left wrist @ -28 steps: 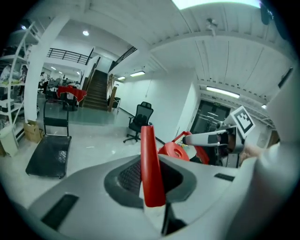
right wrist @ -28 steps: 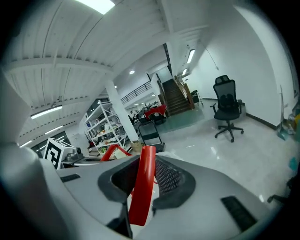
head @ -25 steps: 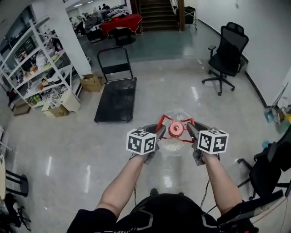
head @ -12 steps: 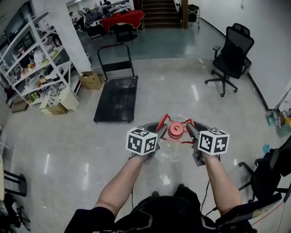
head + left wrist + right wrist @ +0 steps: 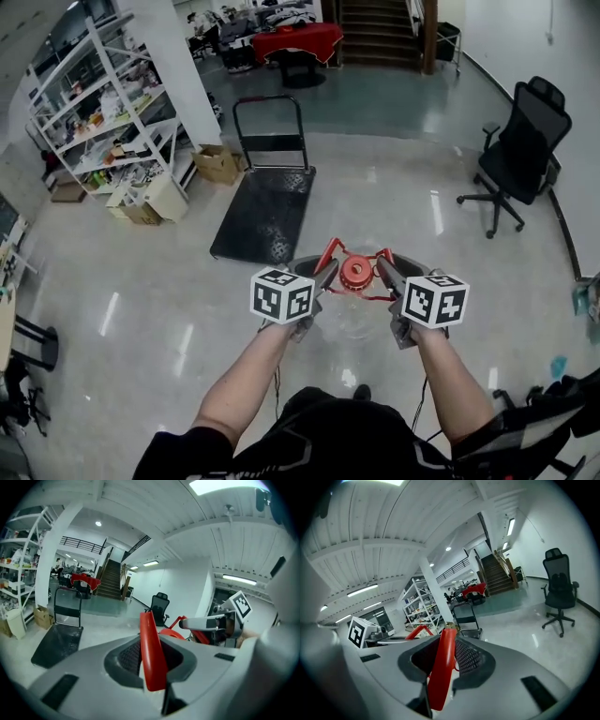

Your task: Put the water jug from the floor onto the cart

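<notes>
Far left: white shelving rack (image 5: 98, 122), loaded with small stuff, with cardboard boxes (image 5: 217, 164) at its foot.

Platform cart (image 5: 267, 211): black deck, upright push bar (image 5: 272, 117) at the far end. It's parked on the glossy floor (image 5: 141, 281), ahead and slightly left of the person (image 5: 319, 441).

Left gripper (image 5: 323, 274): clamped on the jug's red handle (image 5: 151, 653). The band runs up between the jaws.

Water jug (image 5: 349, 314): clear body, red cap (image 5: 356, 272). It hangs between the two grippers in front of the person, just short of the cart's near edge, not on the deck. Can't see its base from above.

Right gripper (image 5: 384, 273): same, jaws pinching the red handle on the other side of the cap. Both grippers angle in toward the cap.

Far right: black office chair (image 5: 520, 150), well apart from the cart.
</notes>
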Demonstrator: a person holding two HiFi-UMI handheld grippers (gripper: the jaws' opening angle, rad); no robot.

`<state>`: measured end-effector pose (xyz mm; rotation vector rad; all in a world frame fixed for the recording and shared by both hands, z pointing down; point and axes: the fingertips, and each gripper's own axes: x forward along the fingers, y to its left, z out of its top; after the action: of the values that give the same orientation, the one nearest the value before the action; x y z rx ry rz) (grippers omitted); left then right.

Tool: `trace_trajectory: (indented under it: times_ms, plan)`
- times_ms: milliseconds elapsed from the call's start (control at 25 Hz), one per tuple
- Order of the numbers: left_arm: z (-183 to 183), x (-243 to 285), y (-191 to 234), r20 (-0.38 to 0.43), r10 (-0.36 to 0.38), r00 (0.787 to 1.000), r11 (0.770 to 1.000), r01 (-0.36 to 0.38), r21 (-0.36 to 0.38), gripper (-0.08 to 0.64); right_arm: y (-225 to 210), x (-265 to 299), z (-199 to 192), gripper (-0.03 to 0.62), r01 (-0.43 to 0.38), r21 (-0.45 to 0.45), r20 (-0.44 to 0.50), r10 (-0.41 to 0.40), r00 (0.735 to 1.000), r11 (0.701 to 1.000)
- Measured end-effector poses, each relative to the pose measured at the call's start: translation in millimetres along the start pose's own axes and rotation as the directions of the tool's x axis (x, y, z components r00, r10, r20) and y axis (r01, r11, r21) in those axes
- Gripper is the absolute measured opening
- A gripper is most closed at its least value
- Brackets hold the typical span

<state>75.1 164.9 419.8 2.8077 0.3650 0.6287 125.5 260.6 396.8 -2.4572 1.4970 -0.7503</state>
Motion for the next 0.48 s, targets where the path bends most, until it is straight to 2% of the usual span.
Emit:
trace_trajectory:
  times_ms: [200, 360, 480]
  plan:
    - [51.1, 30.6, 46.2, 0.065, 0.057, 0.996, 0.998, -0.057, 0.002, 0.051, -17.8, 57.5, 58.7, 0.087, -0.043, -0.063, 0.011, 0.044, 0.999, 0.997]
    - [93.4, 62.6, 92.5, 0.118, 0.066, 0.991, 0.998, -0.067, -0.001, 0.051, -39.8, 110.1, 102.2, 0.087, -0.045, -0.095, 0.029, 0.048, 0.998, 0.994]
    - [122.5, 84.5, 130.2, 0.12, 0.064, 0.991, 0.998, -0.066, 0.016, 0.051, -51.3, 154.4, 129.9, 0.087, -0.036, -0.094, 0.036, 0.039, 0.999, 0.995]
